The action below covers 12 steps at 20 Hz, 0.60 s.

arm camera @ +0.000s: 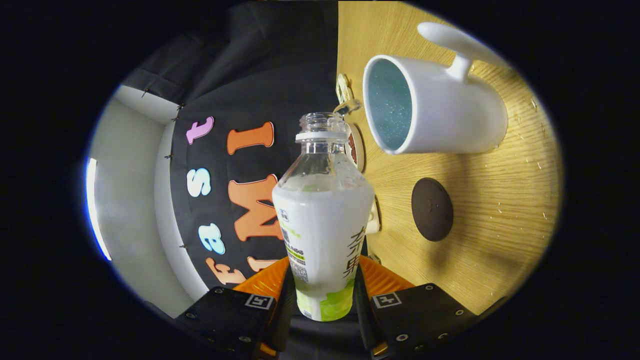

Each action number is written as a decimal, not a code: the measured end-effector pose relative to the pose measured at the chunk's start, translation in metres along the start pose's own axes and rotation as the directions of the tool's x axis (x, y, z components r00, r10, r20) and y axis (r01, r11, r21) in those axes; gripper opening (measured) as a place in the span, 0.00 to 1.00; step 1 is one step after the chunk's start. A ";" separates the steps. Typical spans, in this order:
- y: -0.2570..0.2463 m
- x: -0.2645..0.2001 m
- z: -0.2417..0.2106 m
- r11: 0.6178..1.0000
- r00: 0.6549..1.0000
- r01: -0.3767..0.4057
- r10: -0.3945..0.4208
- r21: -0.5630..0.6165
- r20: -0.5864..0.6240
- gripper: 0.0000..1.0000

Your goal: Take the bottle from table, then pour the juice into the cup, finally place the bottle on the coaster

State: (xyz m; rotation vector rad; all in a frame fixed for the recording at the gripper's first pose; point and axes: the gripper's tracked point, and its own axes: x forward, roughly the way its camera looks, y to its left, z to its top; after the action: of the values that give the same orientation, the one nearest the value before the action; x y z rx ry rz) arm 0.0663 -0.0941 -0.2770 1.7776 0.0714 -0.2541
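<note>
Gripper (322,300), nearest item: both fingers closed on the lower body of the bottle, one pressing each side, the gap between them taken up wholly by the bottle.

Bottle (322,235): clear plastic, uncapped, white-and-green label sleeve round the body, pale liquid visible up to the shoulder below the neck. Held between the fingers, mouth pointing away from the camera, lifted off the table. The whole view is rolled sideways, so the table stands as a vertical plane to the right of the bottle.

Table (500,200): light wood grain, a few small pale specks scattered on it.

Cup (435,110): white mug with handle, speckled blue-green inside, standing on the table, beyond the bottle's mouth and to its right; its opening faces toward the bottle's side. Apart from the bottle.

Coaster (432,209): dark round disc, flat on the table, nearer than the cup, right of the bottle's body, nothing on it.

Small objects just behind the bottle's neck at the table edge: partly hidden, kind cannot be told.
</note>
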 end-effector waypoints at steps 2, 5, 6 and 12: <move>0.002 0.001 0.002 1.000 1.000 0.000 0.000 0.012 0.005 0.57; 0.005 0.002 0.006 1.000 1.000 0.000 -0.001 0.025 0.014 0.57; 0.005 0.003 0.008 1.000 1.000 0.000 0.000 0.027 0.018 0.57; 0.014 0.004 0.016 0.998 0.999 -0.013 0.011 0.062 0.033 0.57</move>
State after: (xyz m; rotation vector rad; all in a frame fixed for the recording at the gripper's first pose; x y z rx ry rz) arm 0.0704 -0.1134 -0.2681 1.8345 0.0302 -0.2792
